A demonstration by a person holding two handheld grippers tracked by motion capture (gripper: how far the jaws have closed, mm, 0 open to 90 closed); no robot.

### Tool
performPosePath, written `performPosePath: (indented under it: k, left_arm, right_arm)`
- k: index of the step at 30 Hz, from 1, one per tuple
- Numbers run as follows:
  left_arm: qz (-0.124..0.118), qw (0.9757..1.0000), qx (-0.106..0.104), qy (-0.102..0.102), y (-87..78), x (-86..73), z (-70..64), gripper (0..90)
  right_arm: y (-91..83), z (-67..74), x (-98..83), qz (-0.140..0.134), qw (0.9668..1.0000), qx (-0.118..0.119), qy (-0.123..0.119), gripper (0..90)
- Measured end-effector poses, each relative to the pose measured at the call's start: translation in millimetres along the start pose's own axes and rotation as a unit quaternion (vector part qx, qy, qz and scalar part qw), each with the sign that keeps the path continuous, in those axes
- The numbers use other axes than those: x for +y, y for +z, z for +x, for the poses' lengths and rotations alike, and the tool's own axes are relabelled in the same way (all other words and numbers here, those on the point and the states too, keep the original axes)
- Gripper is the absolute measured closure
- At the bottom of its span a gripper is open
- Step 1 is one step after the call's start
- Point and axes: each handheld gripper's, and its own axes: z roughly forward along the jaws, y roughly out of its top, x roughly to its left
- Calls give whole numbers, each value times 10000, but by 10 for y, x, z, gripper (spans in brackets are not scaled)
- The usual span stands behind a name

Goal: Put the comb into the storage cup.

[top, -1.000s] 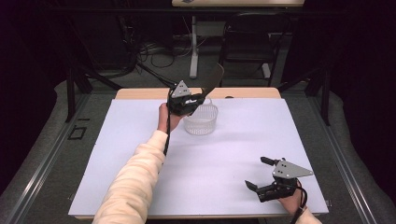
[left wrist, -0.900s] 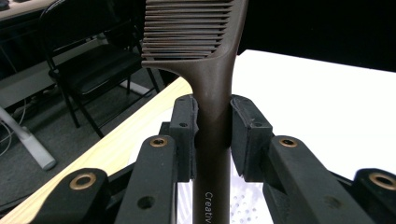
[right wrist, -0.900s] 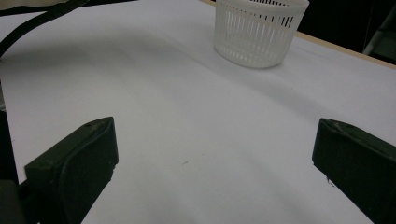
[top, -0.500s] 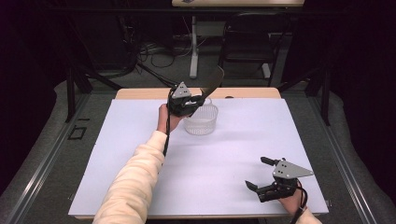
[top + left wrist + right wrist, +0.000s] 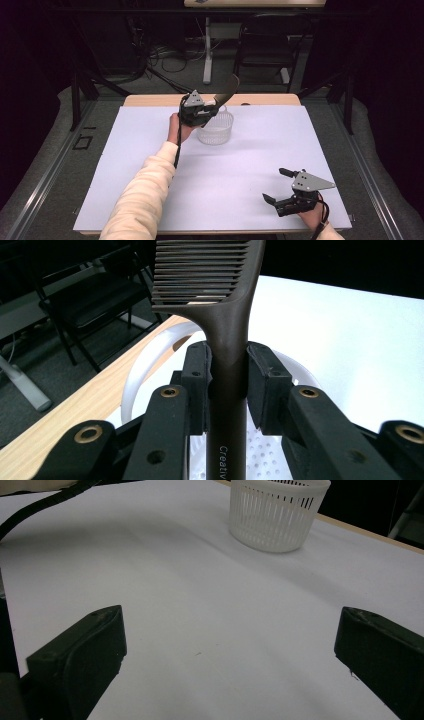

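Observation:
My left gripper is shut on the handle of a dark brown comb, its pads pressing both sides of it. The comb rises up and to the right above a small white perforated basket near the table's far edge. In the left gripper view the basket lies just beneath the jaws. My right gripper rests at the near right of the white table sheet, jaws wide open with nothing between them. Its own view looks across the bare sheet toward the basket.
A white sheet covers the wooden table, whose far edge shows as a tan strip. Black chairs, a table leg and cables stand on the dark floor beyond. The left gripper's cable trails across the sheet.

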Motion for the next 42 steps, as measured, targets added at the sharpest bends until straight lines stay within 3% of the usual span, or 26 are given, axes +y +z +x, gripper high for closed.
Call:
performPosePath:
  k: [7,14,42]
  left_arm:
    - [77,10000,-30,7,23,-32,-2,722]
    - [178,9997,-82,136,39,-48,-15,722]
    - [358,9988,-288,139,127,-100,-57,721]
  right_arm:
    - [-7,-1,1,5,10000,2,-17,0]
    - [-3,0,1,5,10000,1,-9,0]
    - [-3,2,1,1,10000,8,-10,0]
